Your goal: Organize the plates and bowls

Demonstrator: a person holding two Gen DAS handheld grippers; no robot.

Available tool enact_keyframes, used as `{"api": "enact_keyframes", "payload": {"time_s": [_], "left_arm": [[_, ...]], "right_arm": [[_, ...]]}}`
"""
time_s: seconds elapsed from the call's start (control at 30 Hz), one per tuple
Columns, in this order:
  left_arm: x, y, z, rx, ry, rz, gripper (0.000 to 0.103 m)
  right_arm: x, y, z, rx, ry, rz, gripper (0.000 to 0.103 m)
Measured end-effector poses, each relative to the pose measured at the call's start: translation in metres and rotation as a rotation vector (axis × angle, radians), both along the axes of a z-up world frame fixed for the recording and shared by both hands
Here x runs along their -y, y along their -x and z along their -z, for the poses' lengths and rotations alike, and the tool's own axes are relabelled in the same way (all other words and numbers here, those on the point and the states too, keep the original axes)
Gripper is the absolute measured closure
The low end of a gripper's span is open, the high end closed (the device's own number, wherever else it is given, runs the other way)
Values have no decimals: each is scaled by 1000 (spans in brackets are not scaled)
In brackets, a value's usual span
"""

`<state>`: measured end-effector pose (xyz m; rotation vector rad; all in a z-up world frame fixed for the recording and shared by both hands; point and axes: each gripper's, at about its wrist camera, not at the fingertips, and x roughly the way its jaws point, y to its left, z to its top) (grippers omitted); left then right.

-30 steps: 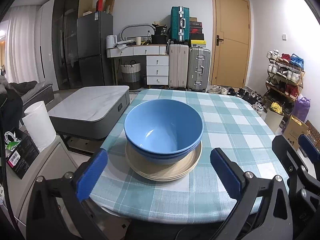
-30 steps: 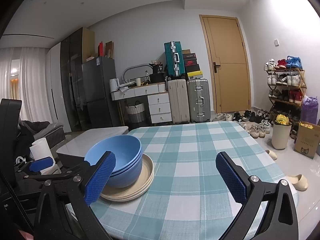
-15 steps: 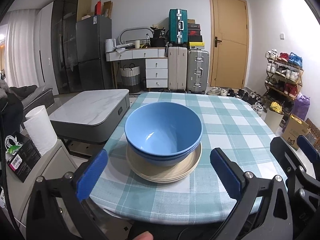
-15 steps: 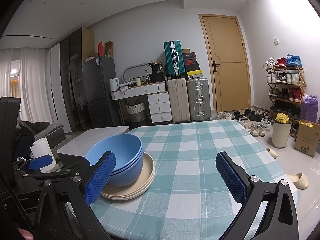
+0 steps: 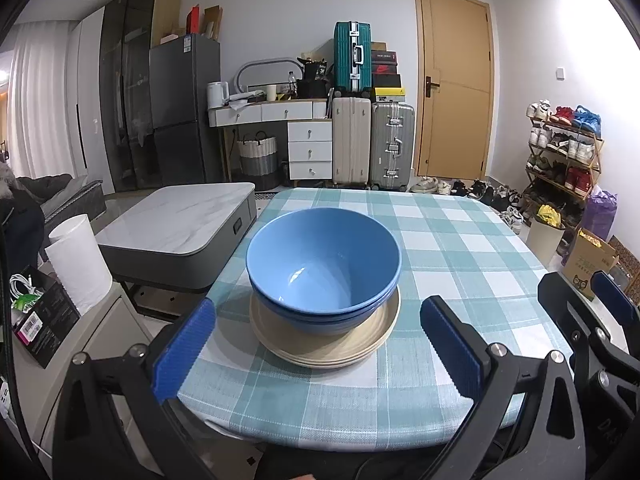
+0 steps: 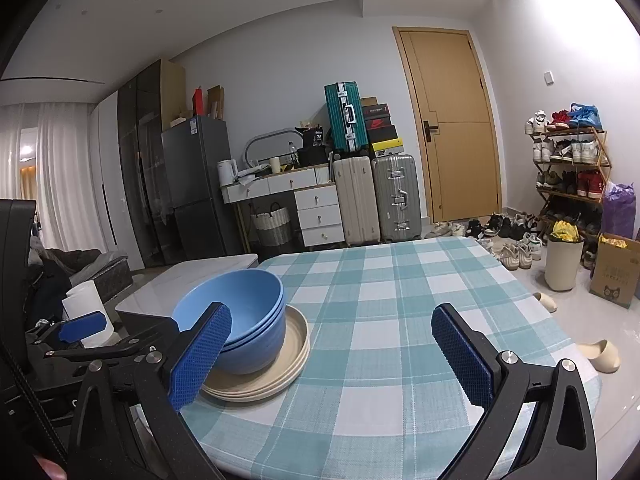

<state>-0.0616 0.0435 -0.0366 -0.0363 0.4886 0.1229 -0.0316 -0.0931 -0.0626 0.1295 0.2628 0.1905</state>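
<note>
Left-wrist and right-wrist views, read from near to far. Nearest the lens, the left claw (image 5: 318, 344) stands released, its blue pads spread wide and holding nothing; it hangs just off the near edge of the worktop (image 5: 460, 240), which is covered by a teal-and-white checked cloth. The right claw (image 6: 332, 356) is likewise released and empty, poised above the near edge, well to the right of the stack.

Just beyond the left claw, near the near-left corner of the worktop, stand the task's things: nested blue bowls (image 5: 324, 264) resting upright in a stack of beige plates (image 5: 326, 348). At least two bowl rims and about three plate rims can be told apart; the exact count is uncertain. The rest of the worktop carries nothing.

Beyond the far edge lie a marble-topped coffee table (image 5: 176, 220), a white drawer unit (image 5: 310, 152), three suitcases (image 5: 370, 112), a door (image 5: 456, 80) and a shoe rack (image 5: 560, 152).

Judgement: bowls and plates are already gathered into one pile, so the sorting appears complete or nearly so, and the step in hand looks like a pause with both claws free. If the pile must go elsewhere, the next move calls for closing on the plate rims from opposite sides and lifting level, since the bowls sit loose on top.
</note>
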Motion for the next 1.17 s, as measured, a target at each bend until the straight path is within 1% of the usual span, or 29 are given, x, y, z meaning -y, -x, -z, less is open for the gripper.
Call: {"api": "enact_keyframes", "payload": {"time_s": [0.07, 1.07, 1.17], "left_arm": [[-1, 0, 0, -2, 10, 4, 0], [-3, -3, 3, -20, 25, 21, 0], [-2, -2, 3, -6, 3, 16, 0]], "right_arm": [[0, 0, 0, 3, 1, 2, 1], [-3, 0, 1, -1, -1, -6, 1], [-3, -1, 1, -3, -1, -7, 1]]}}
